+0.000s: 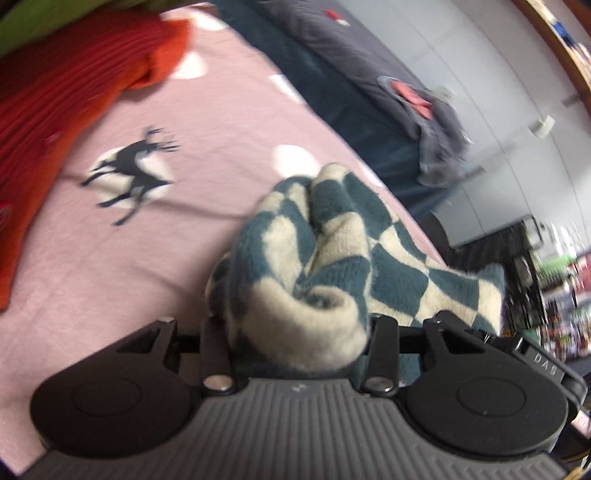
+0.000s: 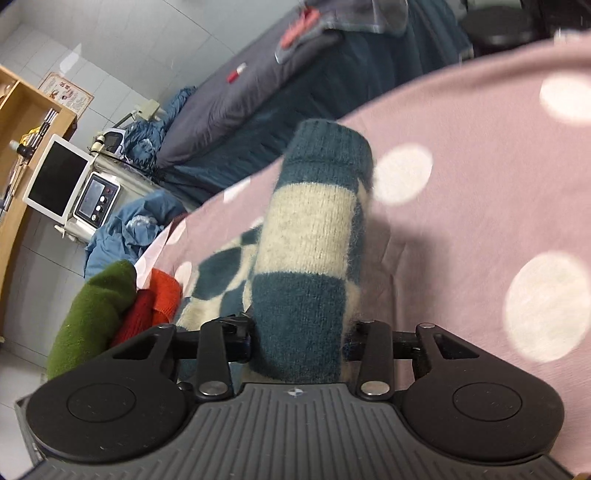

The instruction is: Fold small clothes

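Observation:
A teal-and-cream checkered fuzzy garment (image 1: 332, 254) is held up over a pink bedspread (image 1: 129, 258). My left gripper (image 1: 299, 332) is shut on a bunched cream-edged end of it; the fingertips are hidden in the cloth. In the right wrist view the same garment (image 2: 314, 240) stands up as a folded tube. My right gripper (image 2: 299, 339) is shut on its teal lower end, fingertips hidden. The cloth stretches left from there towards the other gripper.
A red-orange knit (image 1: 55, 92) and a green one (image 1: 44, 22) lie at the far left of the bedspread; both show in the right wrist view (image 2: 155, 302) (image 2: 92, 314). A second bed with a grey cover (image 2: 240, 92) stands beyond, and a shelf with a monitor (image 2: 55, 177).

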### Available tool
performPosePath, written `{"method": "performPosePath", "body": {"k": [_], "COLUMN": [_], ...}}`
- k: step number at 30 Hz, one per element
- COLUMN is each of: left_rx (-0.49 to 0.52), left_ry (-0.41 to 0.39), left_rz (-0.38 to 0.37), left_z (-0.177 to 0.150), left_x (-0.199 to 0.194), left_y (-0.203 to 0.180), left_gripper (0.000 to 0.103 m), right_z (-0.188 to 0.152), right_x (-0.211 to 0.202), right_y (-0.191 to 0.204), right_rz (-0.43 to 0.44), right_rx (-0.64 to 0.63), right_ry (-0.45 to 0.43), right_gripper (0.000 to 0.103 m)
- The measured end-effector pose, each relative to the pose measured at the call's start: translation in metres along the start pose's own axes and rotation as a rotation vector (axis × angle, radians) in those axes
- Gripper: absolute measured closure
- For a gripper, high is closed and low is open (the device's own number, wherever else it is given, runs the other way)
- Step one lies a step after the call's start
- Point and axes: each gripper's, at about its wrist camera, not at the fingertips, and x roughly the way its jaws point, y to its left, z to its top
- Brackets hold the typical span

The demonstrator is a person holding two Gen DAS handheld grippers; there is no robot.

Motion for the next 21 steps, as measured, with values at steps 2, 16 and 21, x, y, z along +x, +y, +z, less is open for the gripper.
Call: {"method": "performPosePath", "body": {"k": [2, 16, 21], "left_rx": [0.043, 0.535, 0.681], "left_ry": [0.012, 0.243, 0.361], "left_rz": [-0.028, -0.392, -0.542], "left_z": [-0.007, -0.152, -0.238], "left_x": [-0.004, -0.021, -0.025], "left_y": [-0.023, -0.283, -0.381], "left_gripper": [0.063, 0.064, 0.064], "right_z": [0.007, 0.041, 0.045], "right_x": [-0.021, -0.259, -0.353], "right_y": [-0.001, -0.076, -0.117], "right_rz": [-0.014, -0.205, -0.322], "right_rx": [-0.03, -0.061, -0.054], "right_ry": [-0.024, -0.318, -0.428], "right_gripper": [0.037, 0.037, 0.037]}}
